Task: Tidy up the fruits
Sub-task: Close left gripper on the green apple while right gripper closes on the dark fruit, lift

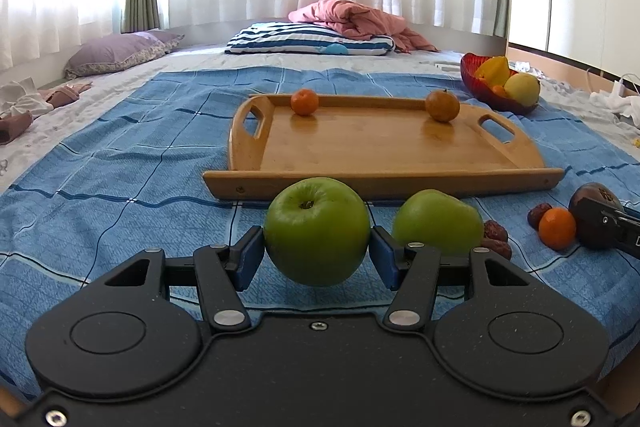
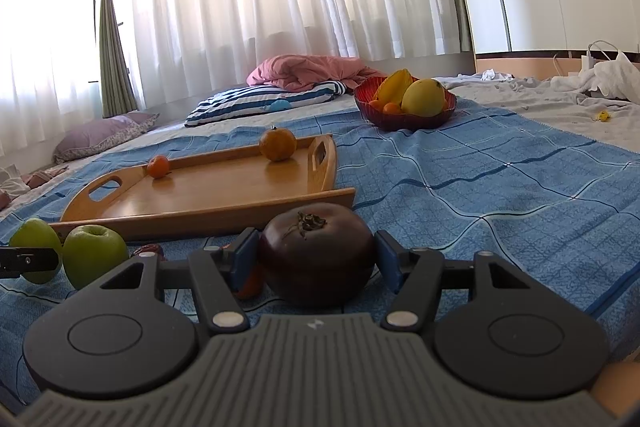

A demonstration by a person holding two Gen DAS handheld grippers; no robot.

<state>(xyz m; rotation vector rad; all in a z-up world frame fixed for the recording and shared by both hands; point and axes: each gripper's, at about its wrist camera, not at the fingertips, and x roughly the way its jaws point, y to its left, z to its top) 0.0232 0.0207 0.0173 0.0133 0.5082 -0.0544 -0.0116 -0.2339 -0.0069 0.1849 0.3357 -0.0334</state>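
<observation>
My left gripper point(image 1: 316, 253) is shut on a green apple point(image 1: 316, 223), its blue pads pressed against both sides, just in front of the wooden tray point(image 1: 380, 151). A second green apple point(image 1: 438, 221) lies to its right on the blue blanket. My right gripper point(image 2: 317, 259) is shut on a dark purple round fruit point(image 2: 316, 247) with a dried calyx, low over the blanket right of the tray point(image 2: 208, 195). On the tray's far side sit a small mandarin point(image 1: 304, 102) and a brownish orange point(image 1: 442, 105).
A red bowl point(image 1: 470, 77) with yellow and orange fruit stands beyond the tray's right corner. A small mandarin point(image 1: 557, 229) and red dates point(image 1: 496, 231) lie on the blanket between the grippers. Pillows and a pink quilt point(image 1: 352, 17) lie at the back by the curtains.
</observation>
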